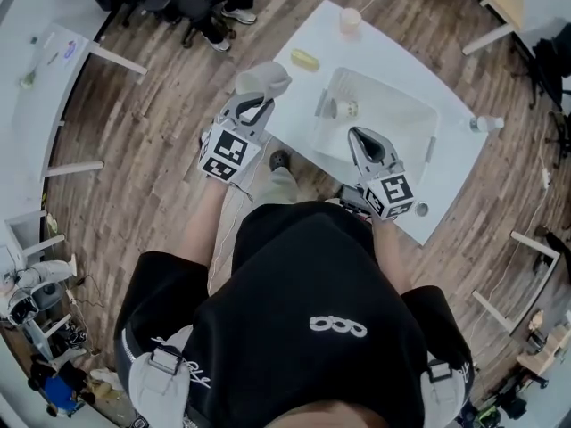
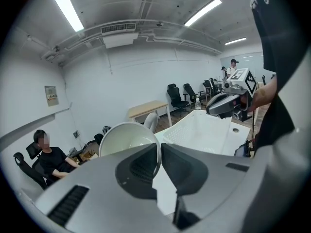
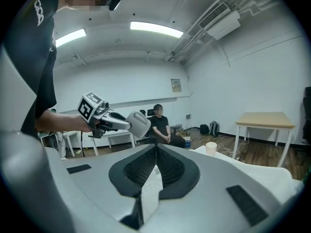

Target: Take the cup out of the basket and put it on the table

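A white cup (image 1: 265,79) hangs in the air over the table's left edge, out of the basket. My left gripper (image 1: 258,106) is shut on its rim; in the left gripper view the cup (image 2: 127,139) tilts with its mouth toward the camera and its wall is pinched between the jaws. The white basket (image 1: 390,114) stands on the white table (image 1: 455,154). My right gripper (image 1: 354,135) hovers over the basket's near side, shut and empty. In the right gripper view the jaws (image 3: 156,152) meet with nothing between them, and the held cup (image 3: 139,124) shows to the left.
A pale pink cup (image 1: 350,20) and a yellow object (image 1: 305,59) stand at the table's far end. A small item (image 1: 343,108) lies inside the basket. A bottle (image 1: 483,124) sits at the right edge. A seated person (image 3: 161,125) and office chairs are beyond.
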A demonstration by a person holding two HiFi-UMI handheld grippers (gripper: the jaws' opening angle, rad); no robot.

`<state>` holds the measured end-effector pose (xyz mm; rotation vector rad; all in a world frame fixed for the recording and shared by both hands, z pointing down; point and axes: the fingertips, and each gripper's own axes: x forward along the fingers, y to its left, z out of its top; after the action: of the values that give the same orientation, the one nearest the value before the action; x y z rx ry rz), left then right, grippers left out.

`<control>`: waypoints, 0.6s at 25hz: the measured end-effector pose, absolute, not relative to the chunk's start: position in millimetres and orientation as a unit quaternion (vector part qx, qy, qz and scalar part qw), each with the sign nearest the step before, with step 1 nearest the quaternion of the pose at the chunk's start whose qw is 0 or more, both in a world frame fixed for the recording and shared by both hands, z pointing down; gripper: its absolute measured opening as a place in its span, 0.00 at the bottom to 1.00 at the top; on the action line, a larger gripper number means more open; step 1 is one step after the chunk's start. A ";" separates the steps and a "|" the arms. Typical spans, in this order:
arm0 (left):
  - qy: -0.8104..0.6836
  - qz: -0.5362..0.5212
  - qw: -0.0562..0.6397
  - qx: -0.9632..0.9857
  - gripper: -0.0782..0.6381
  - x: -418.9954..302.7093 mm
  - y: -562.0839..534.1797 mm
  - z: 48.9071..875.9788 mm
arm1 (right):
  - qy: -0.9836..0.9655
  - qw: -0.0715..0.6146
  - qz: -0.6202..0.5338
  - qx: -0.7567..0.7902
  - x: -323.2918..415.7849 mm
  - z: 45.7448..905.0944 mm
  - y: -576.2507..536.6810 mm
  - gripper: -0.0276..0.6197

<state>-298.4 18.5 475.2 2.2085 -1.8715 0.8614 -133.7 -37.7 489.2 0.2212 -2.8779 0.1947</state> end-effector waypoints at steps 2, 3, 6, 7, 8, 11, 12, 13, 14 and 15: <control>-0.611 0.286 0.064 0.736 0.15 -312.3 21.2 481.3 | -0.987 0.125 0.068 0.079 -152.3 491.5 -34.5 0.08; -0.607 0.287 0.066 0.738 0.15 -318.2 21.8 485.6 | -0.986 0.125 0.069 0.081 -159.9 494.0 -34.0 0.08; -0.594 0.294 0.072 0.746 0.15 -333.5 22.4 499.8 | -0.985 0.126 0.071 0.092 -177.4 502.5 -33.0 0.08; -0.589 0.295 0.075 0.748 0.15 -339.6 22.6 504.3 | -0.985 0.127 0.071 0.095 -183.9 503.4 -31.7 0.08; -0.585 0.296 0.077 0.751 0.15 -346.0 22.6 508.7 | -0.985 0.128 0.069 0.098 -191.0 503.3 -30.2 0.08; -0.567 0.301 0.090 0.761 0.15 -360.8 21.4 529.2 | -0.983 0.132 0.069 0.111 -205.9 503.8 -25.9 0.08; -0.560 0.306 0.098 0.764 0.15 -364.3 20.7 539.2 | -0.982 0.134 0.069 0.116 -208.9 504.8 -25.3 0.08; -0.552 0.311 0.106 0.766 0.15 -368.1 19.5 549.5 | -0.981 0.136 0.070 0.121 -212.2 505.5 -25.1 0.08; -0.546 0.316 0.113 0.768 0.15 -371.7 17.7 559.4 | -0.980 0.138 0.070 0.126 -215.4 506.0 -25.3 0.08; -0.539 0.319 0.117 0.771 0.15 -374.4 15.4 568.6 | -0.979 0.141 0.069 0.130 -218.1 506.5 -25.8 0.08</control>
<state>-374.4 15.4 568.6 2.2551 -1.5775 0.9342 -218.1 -25.8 506.5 0.3760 -2.8266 0.2006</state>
